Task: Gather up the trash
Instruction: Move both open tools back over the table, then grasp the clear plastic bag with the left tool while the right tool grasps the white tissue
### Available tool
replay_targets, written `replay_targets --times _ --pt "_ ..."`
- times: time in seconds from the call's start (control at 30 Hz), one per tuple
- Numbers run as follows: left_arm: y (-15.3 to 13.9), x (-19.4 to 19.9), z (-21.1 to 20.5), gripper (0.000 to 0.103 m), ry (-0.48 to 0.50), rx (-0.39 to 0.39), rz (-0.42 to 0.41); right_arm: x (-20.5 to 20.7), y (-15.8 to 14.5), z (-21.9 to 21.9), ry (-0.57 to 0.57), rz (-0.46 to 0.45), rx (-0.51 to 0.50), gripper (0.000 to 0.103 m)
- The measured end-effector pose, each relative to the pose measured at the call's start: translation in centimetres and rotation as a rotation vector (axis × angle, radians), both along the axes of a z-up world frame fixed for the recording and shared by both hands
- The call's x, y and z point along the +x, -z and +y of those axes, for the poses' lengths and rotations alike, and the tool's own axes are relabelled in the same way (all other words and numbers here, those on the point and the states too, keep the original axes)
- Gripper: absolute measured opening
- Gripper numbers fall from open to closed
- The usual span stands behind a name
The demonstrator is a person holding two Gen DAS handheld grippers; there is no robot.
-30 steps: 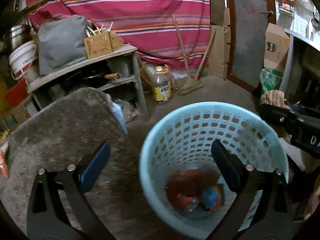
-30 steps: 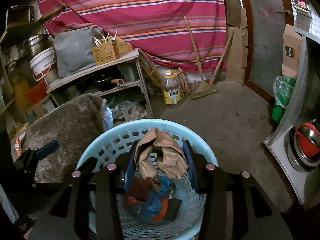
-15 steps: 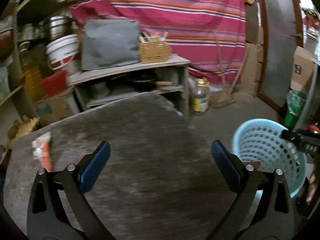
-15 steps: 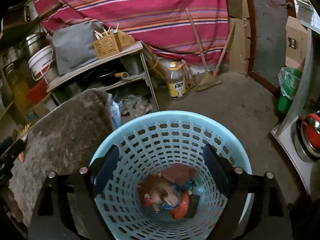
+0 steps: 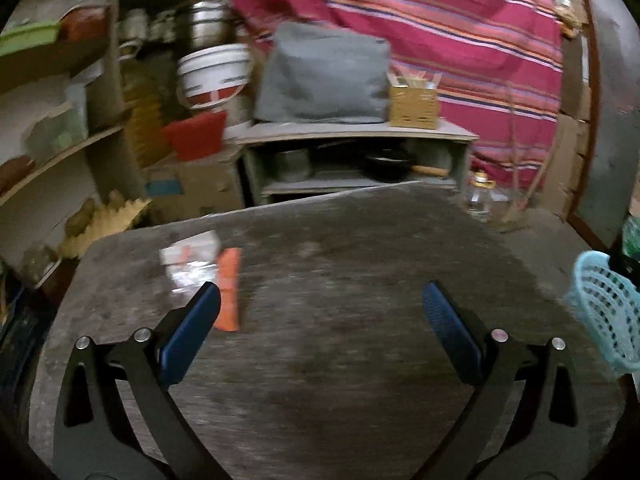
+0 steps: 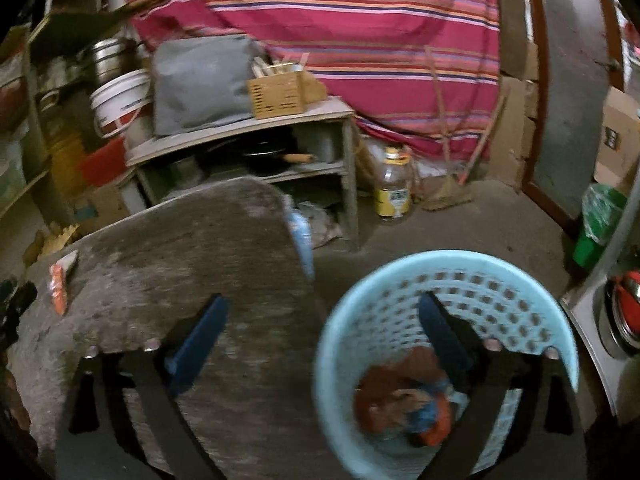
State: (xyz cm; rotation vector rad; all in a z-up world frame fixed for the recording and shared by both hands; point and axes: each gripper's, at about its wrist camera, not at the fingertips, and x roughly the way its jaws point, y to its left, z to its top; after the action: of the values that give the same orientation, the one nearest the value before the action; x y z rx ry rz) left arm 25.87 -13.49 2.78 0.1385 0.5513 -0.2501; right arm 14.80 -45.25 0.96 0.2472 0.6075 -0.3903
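So in the left wrist view the left gripper [image 5: 320, 308] has its blue pads spread wide with nothing between them, hovering over a worn grey table [image 5: 360, 264]. Just past the left pad, left of centre, there's an orange wrapper [image 5: 229, 280] lying flat, and touching it on its upper left a crinkly clear/white packet [image 5: 190, 264], a bit blurred so can't read anything on it. The light blue basket [image 5: 604, 312] only peeks in at the right edge. Over in the right wrist view the right gripper [image 6: 322, 332] is opening up, jaws already about as wide as they go, nothing between them; its left pad sits over the table [image 6: 180, 248], its right pad over the basket [image 6: 460, 268] in the lower right of the frame. Down in the bottom of the basket there's a heap of trash [image 6: 404, 404], brownish, red and blue bits. The orange wrapper [image 6: 58, 288] shows at the far left edge here, still on the table
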Motion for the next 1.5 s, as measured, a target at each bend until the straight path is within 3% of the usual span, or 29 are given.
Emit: replay_targets --times 0.33,0.6,0.8,0.9,1.1,1.3,1.4,1.5 --pt "2.7 4.7 6.8 0.098 -0.126 0.011 0.076 3.7 1.2 4.8 -0.046 0.040 0.005 0.097" --pt "5.0 7.9 6.7 0.097 -0.144 0.055 0.113 6.5 1.8 6.6 -0.041 0.099 -0.051 0.098" --pt "6.2 10.3 5.4 0.094 -0.145 0.112 0.125 8.0 2.1 5.9 -0.037 0.109 0.009 0.098" --pt "6.4 11.5 5.2 0.082 -0.145 0.150 0.120 8.6 2.5 6.0 -0.040 0.123 -0.001 0.098" --pt "7.4 13.2 6.8 0.051 -0.108 0.127 0.192 9.4 2.8 6.5 -0.047 0.104 0.046 0.098" --pt "6.2 12.0 8.8 0.031 -0.046 0.144 0.158 11.6 3.4 9.8 -0.081 0.110 0.042 0.098" --pt "5.1 11.0 11.1 0.011 -0.027 0.138 0.143 12.7 3.5 12.1 -0.110 0.126 -0.011 0.098" --pt "4.2 10.5 14.7 0.010 -0.045 0.103 0.136 13.7 3.5 15.0 -0.151 0.138 -0.044 0.098"
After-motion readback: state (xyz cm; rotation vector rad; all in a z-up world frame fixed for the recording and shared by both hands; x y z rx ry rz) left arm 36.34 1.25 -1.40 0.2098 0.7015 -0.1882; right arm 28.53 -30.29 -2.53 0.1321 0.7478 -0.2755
